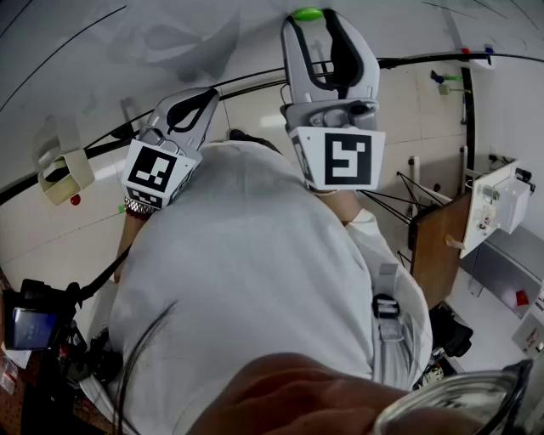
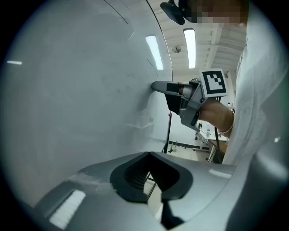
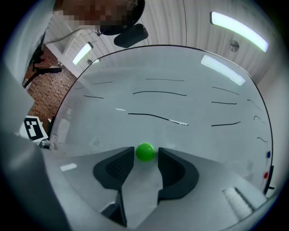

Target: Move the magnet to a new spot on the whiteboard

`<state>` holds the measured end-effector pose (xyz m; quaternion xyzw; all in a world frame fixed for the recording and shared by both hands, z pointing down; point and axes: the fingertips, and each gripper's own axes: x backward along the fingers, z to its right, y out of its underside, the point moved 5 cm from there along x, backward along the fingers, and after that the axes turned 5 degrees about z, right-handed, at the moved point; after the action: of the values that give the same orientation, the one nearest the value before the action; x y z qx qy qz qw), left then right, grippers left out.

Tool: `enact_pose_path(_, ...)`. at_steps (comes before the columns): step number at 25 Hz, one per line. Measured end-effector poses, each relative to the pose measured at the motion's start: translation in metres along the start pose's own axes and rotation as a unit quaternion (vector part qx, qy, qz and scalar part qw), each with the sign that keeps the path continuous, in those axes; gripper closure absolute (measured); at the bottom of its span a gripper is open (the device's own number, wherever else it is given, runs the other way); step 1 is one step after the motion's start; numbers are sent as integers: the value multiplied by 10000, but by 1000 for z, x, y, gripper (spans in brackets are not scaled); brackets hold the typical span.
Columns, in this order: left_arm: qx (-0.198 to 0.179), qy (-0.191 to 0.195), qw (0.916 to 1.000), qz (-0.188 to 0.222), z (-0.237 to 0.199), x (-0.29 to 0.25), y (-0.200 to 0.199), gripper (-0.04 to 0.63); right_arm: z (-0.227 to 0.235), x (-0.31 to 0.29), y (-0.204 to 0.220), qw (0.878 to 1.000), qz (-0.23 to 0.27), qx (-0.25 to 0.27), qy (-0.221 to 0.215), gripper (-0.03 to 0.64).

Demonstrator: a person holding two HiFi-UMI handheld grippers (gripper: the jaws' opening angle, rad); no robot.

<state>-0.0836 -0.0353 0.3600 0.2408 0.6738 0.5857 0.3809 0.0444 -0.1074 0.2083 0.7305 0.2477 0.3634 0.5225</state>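
A small green ball magnet (image 1: 308, 14) (image 3: 145, 152) sits on the whiteboard (image 1: 102, 59) (image 3: 180, 135) at the top of the head view. My right gripper (image 1: 310, 17) (image 3: 145, 155) is raised to the board and shut on the magnet, one fingertip on each side of it. In the left gripper view the right gripper (image 2: 158, 85) shows with its tips against the board. My left gripper (image 1: 206, 93) (image 2: 150, 158) is held lower and to the left, close to the board, shut with nothing in it.
Black marker lines (image 3: 158, 117) cross the board above the magnet. A red magnet (image 1: 75, 200) and a beige holder (image 1: 61, 166) sit at the board's left. Markers (image 1: 476, 53) lie at the far right. A wooden panel (image 1: 438, 246) and white box (image 1: 503, 202) stand lower right.
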Motion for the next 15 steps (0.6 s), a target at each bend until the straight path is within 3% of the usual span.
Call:
enact_pose_path(5, 14, 56, 10000, -13, -4, -3, -1, 589, -5, 1, -2, 9991, -149, 287, 278, 465)
enact_pose_path(15, 22, -88, 10000, -22, -6, -5, -1, 589, 7, 1, 6, 9990, -190, 342, 211, 491)
